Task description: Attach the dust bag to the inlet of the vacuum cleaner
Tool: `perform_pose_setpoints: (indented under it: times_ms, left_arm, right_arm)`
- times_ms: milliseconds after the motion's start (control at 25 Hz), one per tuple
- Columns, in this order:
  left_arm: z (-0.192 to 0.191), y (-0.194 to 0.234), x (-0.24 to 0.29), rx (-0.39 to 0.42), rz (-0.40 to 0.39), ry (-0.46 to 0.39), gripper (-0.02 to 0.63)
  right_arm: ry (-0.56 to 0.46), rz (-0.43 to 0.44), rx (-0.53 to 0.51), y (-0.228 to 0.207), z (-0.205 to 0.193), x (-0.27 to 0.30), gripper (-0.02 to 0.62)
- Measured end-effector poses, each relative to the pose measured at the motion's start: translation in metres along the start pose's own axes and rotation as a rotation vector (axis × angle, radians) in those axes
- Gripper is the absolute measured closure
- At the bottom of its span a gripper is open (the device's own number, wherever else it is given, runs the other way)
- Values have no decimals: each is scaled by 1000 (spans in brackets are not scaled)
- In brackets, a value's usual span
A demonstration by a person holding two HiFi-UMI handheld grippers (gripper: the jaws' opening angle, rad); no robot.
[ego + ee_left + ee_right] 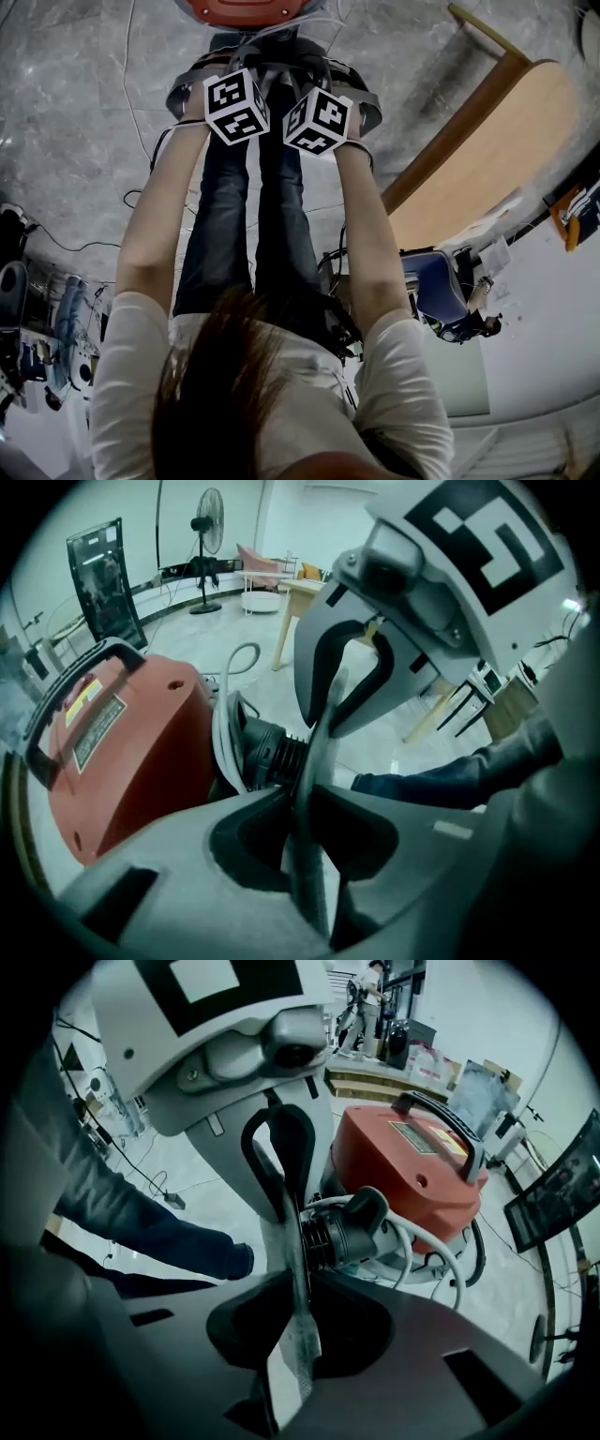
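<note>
Down at the red vacuum cleaner (412, 1162), the left gripper (299, 805) and right gripper (299, 1285) are both clamping the dust bag's (298, 1339) thin edge, just beside the black inlet (345, 1234). Uneven pushing is probably risking a slip or crooked seating.

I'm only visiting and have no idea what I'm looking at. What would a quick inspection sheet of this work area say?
Surface: grey marbled floor.
Job's things: red vacuum cleaner on the floor; thin edge of the dust bag held right by its black ribbed inlet.
Clutter: odds and ends at the room's edge, too small to name.
Grippers: left gripper and right gripper face each other, the jaws of both closed on the dust bag.
Cables: thin cables across the floor; white cord beside the vacuum cleaner.
Surroundings: wooden table, standing fan.
</note>
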State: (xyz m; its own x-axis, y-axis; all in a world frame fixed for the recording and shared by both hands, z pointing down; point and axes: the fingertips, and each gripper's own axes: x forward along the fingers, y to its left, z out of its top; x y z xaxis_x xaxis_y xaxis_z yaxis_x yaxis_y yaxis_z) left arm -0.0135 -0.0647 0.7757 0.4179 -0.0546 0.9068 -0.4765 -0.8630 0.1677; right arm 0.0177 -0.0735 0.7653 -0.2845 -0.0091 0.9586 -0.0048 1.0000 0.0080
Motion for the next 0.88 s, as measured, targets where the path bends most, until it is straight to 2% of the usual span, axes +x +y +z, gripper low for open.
perform_pose_setpoints:
  times_ms: [280,360,440,560,800,880]
  left_arm:
    - [1,0,-1,-98,73,-37,548]
    - [2,0,-2,-140,86,-50,548]
    - [3,1,-2,-149,97,-53,546]
    - [4,5,-1,-80,101,-26,541]
    - [8,9,2,178,74,43,530]
    - [10,11,2,237,74,53,528]
  right_arm:
    - [16,32,-162,-8,1,2,538]
    - [18,41,-181,-10,1,2,535]
    - [16,42,-168,-11,1,2,534]
    - [0,25,-92,-10,0,2,534]
    - [-31,5,82,-8,-5,4,535]
    - [-40,-4,100,-8,-5,3,535]
